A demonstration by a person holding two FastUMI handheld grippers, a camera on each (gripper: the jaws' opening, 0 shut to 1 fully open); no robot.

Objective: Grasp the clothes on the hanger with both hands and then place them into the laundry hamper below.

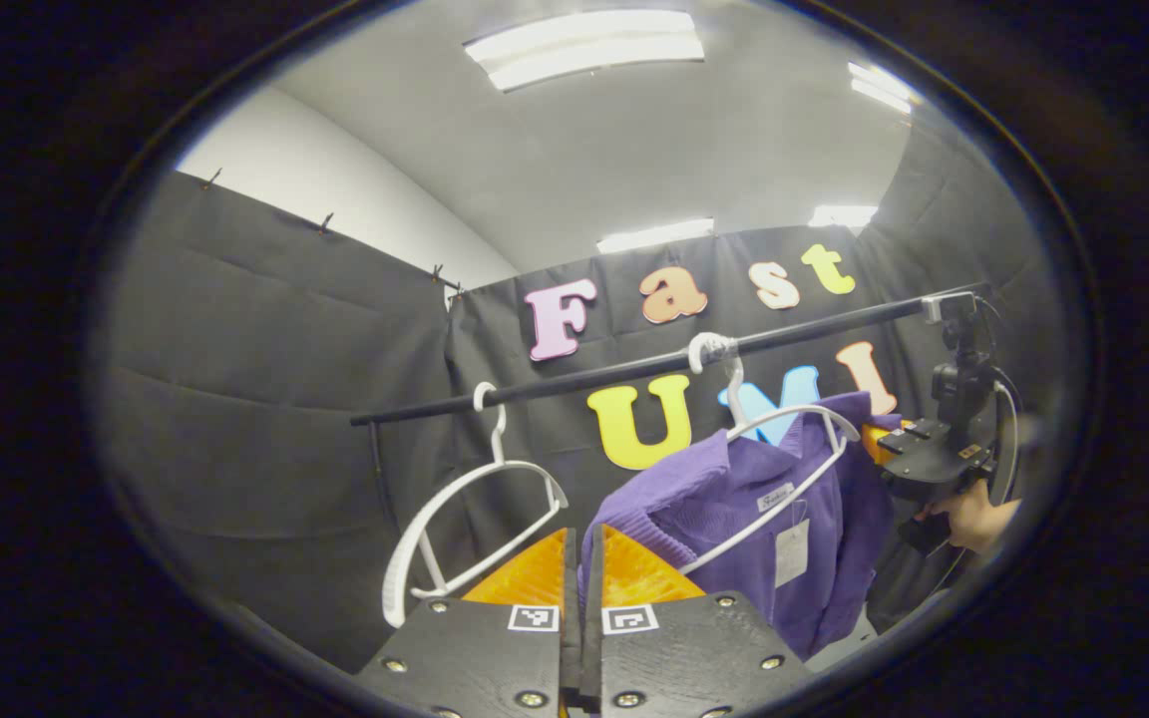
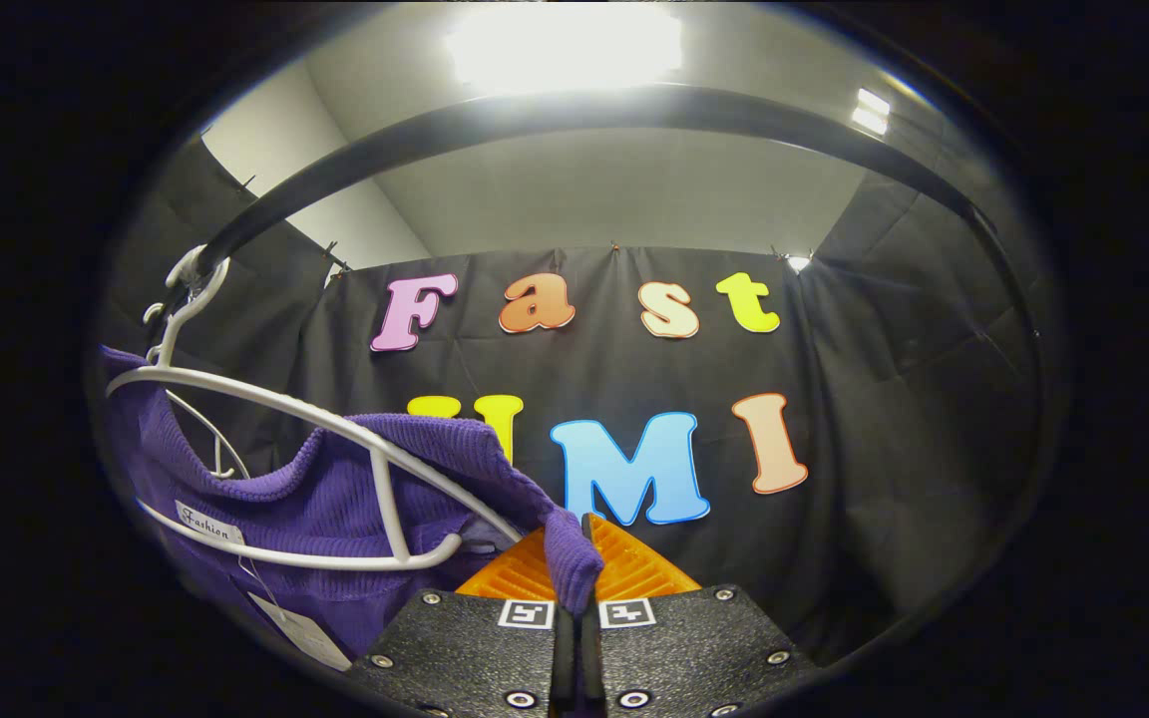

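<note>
A purple knit sweater (image 1: 734,499) hangs on a white hanger (image 1: 794,439) from the black rail (image 1: 634,367). At the bottom of the left gripper view, my left gripper (image 1: 584,538) is shut on the sweater's near shoulder, with fabric pinched between both fingers. My right gripper (image 1: 879,439) holds the far shoulder, with a hand (image 1: 973,519) behind it. In the right gripper view, a fold of the sweater (image 2: 315,509) is clamped in the right gripper (image 2: 577,529), just off the end of the hanger (image 2: 335,429). The rail (image 2: 584,110) arches overhead.
An empty white hanger (image 1: 465,499) hangs on the rail to the left of the sweater, close to my left gripper. Black cloth walls close the booth behind and at both sides. A paper tag (image 1: 791,551) dangles from the sweater's collar.
</note>
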